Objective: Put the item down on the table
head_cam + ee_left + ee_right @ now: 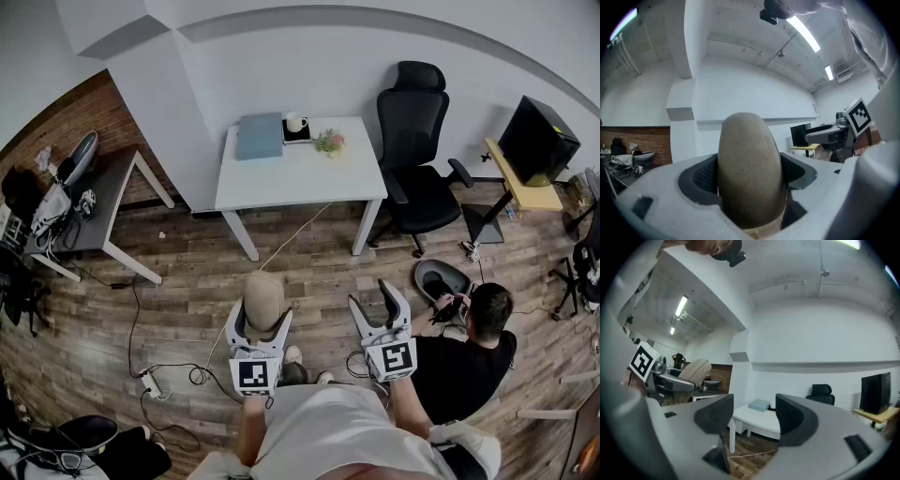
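The room has a floor [187, 272] of dark wood planks, a white back wall and a brick wall [56, 122] at the left. In the middle stands a white worktop [309, 178] with a smooth rectangular top and thin white legs. At its far edge are a flat blue-grey box [259, 136], a white mug [295, 122] and a small plant [330, 142]. A black office chair [417, 159] stands just beside it on the right, and a grey worktop [108, 202] full of small things is at the left. A person in a dark shirt [469, 347] sits on the floor at the right.

The item [749, 168] is a beige oval body with a fine, grainy, matt surface and a rounded end. The left gripper [262, 319] clamps it between its dark ribbed pads, in the air above the floor and well apart from the white worktop. Its long axis runs along the jaws, away from the person, with the rounded end ahead toward the white worktop and, it seems, a little raised.

The right gripper [753, 418] has its jaws apart and nothing is between them.
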`<action>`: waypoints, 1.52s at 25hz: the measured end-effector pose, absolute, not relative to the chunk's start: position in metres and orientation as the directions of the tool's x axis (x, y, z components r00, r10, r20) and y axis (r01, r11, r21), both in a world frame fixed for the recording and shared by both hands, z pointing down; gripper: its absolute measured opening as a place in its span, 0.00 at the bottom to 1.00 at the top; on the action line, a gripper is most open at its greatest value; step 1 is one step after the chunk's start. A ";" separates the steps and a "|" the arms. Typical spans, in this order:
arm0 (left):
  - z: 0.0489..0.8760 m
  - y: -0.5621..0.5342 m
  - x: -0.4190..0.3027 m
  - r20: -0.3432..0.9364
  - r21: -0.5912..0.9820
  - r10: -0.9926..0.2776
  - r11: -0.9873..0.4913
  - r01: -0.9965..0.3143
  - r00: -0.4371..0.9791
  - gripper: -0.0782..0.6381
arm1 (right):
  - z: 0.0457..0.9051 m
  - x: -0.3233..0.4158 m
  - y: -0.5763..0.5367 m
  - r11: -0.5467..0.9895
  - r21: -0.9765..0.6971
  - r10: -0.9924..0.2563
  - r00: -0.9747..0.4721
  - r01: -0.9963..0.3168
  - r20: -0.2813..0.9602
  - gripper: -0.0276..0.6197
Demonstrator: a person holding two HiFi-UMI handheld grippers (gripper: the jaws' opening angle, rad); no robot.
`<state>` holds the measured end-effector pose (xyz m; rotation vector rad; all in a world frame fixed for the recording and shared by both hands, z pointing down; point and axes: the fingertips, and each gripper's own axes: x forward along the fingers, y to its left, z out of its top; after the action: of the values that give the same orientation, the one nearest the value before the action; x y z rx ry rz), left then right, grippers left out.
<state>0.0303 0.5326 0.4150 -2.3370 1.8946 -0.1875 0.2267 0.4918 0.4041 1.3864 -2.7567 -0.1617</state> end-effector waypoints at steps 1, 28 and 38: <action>0.413 0.531 0.034 0.012 -0.178 -0.978 -0.205 -0.962 0.206 0.67 | 0.405 0.230 0.490 0.593 0.119 -0.802 -0.597 -0.796 0.001 0.45; 0.418 0.408 -0.021 0.022 -0.128 -0.971 -0.239 -0.963 0.238 0.67 | 0.415 0.168 0.370 0.559 0.136 -0.827 -0.561 -0.818 0.028 0.46; 0.417 0.338 -0.074 0.011 -0.114 -0.957 -0.290 -0.950 0.291 0.67 | 0.415 0.112 0.315 0.540 0.152 -0.838 -0.545 -0.828 0.012 0.46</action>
<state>-0.0736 0.3379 0.4175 -2.4542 1.8182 -0.1179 0.1120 0.3149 0.4153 1.4547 -2.6830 -0.1961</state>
